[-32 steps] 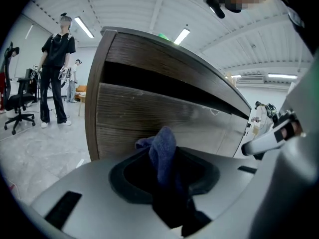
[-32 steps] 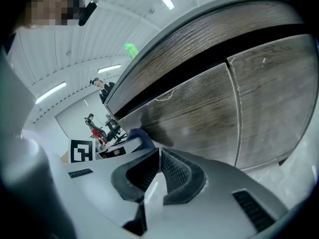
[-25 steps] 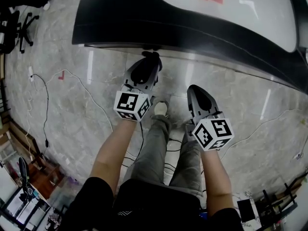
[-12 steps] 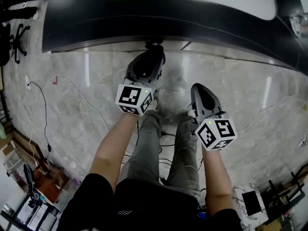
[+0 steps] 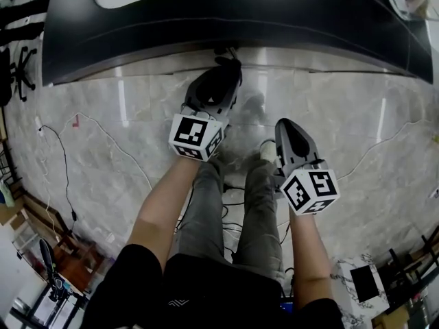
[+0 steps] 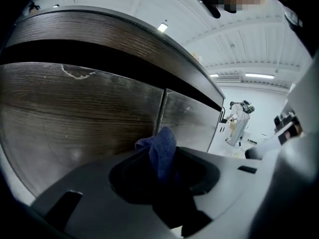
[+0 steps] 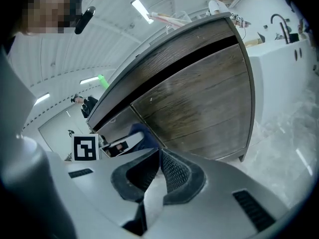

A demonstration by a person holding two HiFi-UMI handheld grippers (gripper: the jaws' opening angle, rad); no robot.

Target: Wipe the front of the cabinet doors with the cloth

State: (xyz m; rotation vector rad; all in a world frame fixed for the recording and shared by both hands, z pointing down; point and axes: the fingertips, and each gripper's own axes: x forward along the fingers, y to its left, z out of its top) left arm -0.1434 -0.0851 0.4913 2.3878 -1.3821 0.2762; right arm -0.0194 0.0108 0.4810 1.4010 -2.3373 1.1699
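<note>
Two dark wood-grain cabinet doors (image 6: 75, 113) fill the left gripper view, with a vertical seam (image 6: 160, 114) between them, under a black countertop edge (image 5: 226, 19). My left gripper (image 6: 160, 171) is shut on a blue cloth (image 6: 162, 151), whose bunched end pokes out close to the door near the seam. In the head view the left gripper (image 5: 230, 62) reaches to the foot of the cabinet. My right gripper (image 5: 282, 125) hangs back over the floor. Its jaws (image 7: 159, 156) are shut with nothing between them and point at the end door (image 7: 204, 108). The cloth (image 7: 142, 136) shows beside it.
Polished marble floor (image 5: 357, 149) runs in front of the cabinet, with cables (image 5: 68, 156) trailing at the left. The person's legs and shoes (image 5: 233, 184) stand between the grippers. An office chair (image 5: 20, 53) is far left. Another person (image 6: 239, 121) stands in the distance.
The head view has tipped down, so the countertop slid up the frame. My left gripper stays at the cabinet front with the cloth and has edged right. The right gripper barely moved.
</note>
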